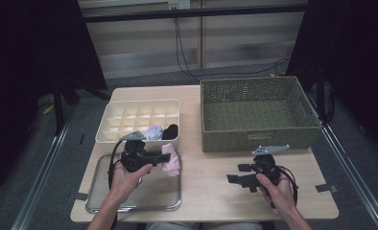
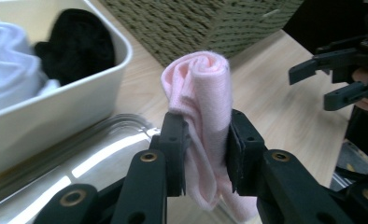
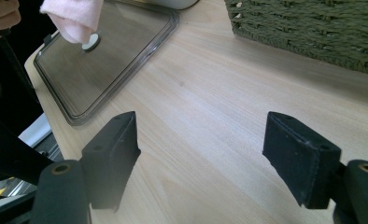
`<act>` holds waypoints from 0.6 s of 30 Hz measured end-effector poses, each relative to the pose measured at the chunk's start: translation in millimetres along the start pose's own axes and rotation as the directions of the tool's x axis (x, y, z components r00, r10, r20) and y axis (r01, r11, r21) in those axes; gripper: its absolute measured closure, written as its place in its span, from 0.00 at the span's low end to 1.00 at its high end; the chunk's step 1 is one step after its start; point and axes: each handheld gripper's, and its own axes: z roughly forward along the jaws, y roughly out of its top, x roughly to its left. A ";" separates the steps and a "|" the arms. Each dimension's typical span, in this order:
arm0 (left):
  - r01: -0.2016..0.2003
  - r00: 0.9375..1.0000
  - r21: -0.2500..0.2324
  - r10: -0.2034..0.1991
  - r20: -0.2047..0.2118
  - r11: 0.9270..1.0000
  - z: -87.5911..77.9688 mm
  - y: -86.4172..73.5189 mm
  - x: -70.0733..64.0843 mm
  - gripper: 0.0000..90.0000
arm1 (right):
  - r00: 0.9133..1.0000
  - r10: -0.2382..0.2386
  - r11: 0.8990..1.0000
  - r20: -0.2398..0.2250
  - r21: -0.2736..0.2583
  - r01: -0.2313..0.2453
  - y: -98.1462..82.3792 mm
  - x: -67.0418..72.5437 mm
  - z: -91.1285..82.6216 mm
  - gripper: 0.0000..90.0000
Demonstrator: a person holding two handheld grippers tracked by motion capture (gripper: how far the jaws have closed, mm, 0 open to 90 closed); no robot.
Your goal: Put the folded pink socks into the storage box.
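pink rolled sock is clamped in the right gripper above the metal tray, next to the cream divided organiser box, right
Not quite: the pink rolled sock is clamped in the left gripper, not the right one. The left gripper view shows its black pads pressing on the sock. The rest holds: it hangs above the metal tray, next to the cream divided organiser box.

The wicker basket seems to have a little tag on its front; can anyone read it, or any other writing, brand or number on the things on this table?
No text can be read.
Wicker basket: a small pale label on its front wall, too small and blurred to read.
Pink rolled sock, white divided organizer box, metal tray, left tool, right tool: no lettering shows.
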 end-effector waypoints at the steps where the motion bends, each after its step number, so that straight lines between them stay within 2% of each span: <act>1: -0.003 1.000 0.005 0.003 -0.003 1.000 -2.0 0.4 1.8 0.79 | 1.000 -0.004 1.000 -0.009 0.000 0.004 -0.3 0.2 0.4 0.30; 3: 0.003 1.000 -0.009 -0.003 -0.008 1.000 -5.3 1.4 3.5 0.79 | 1.000 -0.009 1.000 -0.004 0.000 0.009 -0.3 1.2 1.9 0.30; 7: -0.005 1.000 -0.009 0.004 -0.028 1.000 -12.2 4.9 7.7 0.79 | 1.000 -0.017 1.000 0.007 -0.013 0.017 0.3 4.1 2.6 0.32; 10: -0.005 0.999 -0.014 0.005 -0.044 1.000 -18.2 7.2 11.2 0.79 | 1.000 -0.015 1.000 -0.004 -0.022 0.015 1.4 4.4 -0.3 0.32; 12: -0.006 0.999 -0.022 0.005 -0.053 1.000 -23.0 9.3 13.6 0.79 | 1.000 -0.014 0.999 0.004 -0.034 0.014 0.8 4.2 -3.1 0.32; 18: 0.007 0.996 -0.050 -0.012 -0.086 0.999 -37.9 14.1 23.6 0.79 | 0.999 -0.033 0.998 0.021 -0.055 0.034 -6.3 2.1 -7.0 0.31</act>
